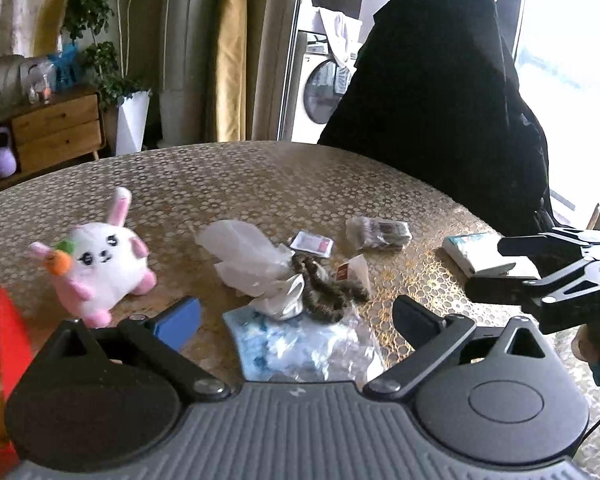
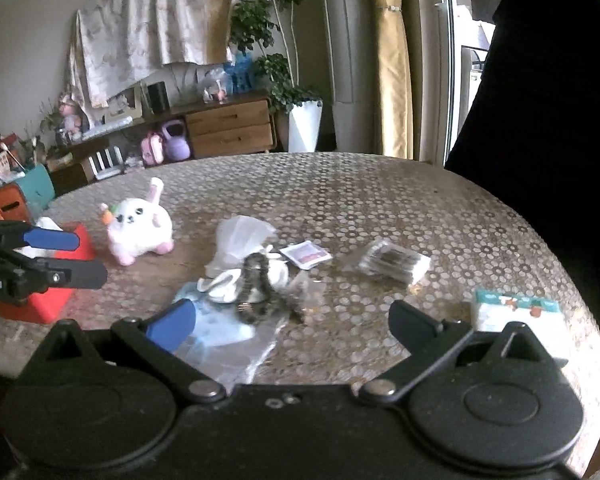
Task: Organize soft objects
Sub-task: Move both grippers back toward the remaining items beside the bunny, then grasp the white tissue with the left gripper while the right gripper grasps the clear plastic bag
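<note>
Both grippers, left [image 1: 296, 320] and right [image 2: 290, 322], are spread wide with nothing held. Left of the left gripper sits a red box [image 1: 14, 332]; its contents are unclear. A plush rabbit [image 1: 100, 264] stands ahead-left; crumpled bags [image 1: 252, 260] lie directly ahead.

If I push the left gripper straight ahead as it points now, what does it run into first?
Most likely the clear plastic packet lying between the open fingers of the left gripper, then the white cloth and dark fuzzy bundle just beyond. Height above the table is unclear, so it might pass over them.
</note>
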`<state>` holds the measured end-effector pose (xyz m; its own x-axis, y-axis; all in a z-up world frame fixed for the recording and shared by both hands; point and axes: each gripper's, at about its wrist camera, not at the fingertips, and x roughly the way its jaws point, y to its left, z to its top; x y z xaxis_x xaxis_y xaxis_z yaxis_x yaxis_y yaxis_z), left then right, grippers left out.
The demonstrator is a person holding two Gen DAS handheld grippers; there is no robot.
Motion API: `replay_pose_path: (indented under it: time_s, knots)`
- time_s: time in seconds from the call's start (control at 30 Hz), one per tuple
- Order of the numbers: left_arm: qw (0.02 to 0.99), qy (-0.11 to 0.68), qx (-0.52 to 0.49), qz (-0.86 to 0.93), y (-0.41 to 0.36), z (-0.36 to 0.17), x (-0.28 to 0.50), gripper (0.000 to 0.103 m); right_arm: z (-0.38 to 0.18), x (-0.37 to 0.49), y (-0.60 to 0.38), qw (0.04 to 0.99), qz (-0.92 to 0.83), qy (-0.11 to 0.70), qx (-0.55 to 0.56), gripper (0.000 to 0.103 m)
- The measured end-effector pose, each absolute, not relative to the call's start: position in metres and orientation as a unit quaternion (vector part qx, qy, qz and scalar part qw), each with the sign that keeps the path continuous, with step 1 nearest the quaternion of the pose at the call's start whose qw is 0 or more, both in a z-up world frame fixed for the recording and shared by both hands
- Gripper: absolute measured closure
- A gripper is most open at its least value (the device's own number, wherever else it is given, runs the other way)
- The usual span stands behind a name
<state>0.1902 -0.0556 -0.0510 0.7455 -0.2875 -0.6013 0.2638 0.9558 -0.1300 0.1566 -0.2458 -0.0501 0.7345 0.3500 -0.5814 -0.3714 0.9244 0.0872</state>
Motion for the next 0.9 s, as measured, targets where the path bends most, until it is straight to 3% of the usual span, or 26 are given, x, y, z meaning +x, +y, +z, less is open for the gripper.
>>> replay_pose_path:
  time_s: [0.37, 0.9]
  knots:
    - [0.936, 0.324, 0.037, -0.136, -0.082, -0.088, 0.225, 0.000, -0.072, 0.205, -0.242, 0.921, 0.198, 0.336, -0.022, 0.003]
    - [0.922, 0.374, 0.001, -0.103, -0.074, -0.137, 0.288, 0.001, -0.114, 0.271, -0.221, 0.906, 0.175, 0.386, -0.003, 0.024]
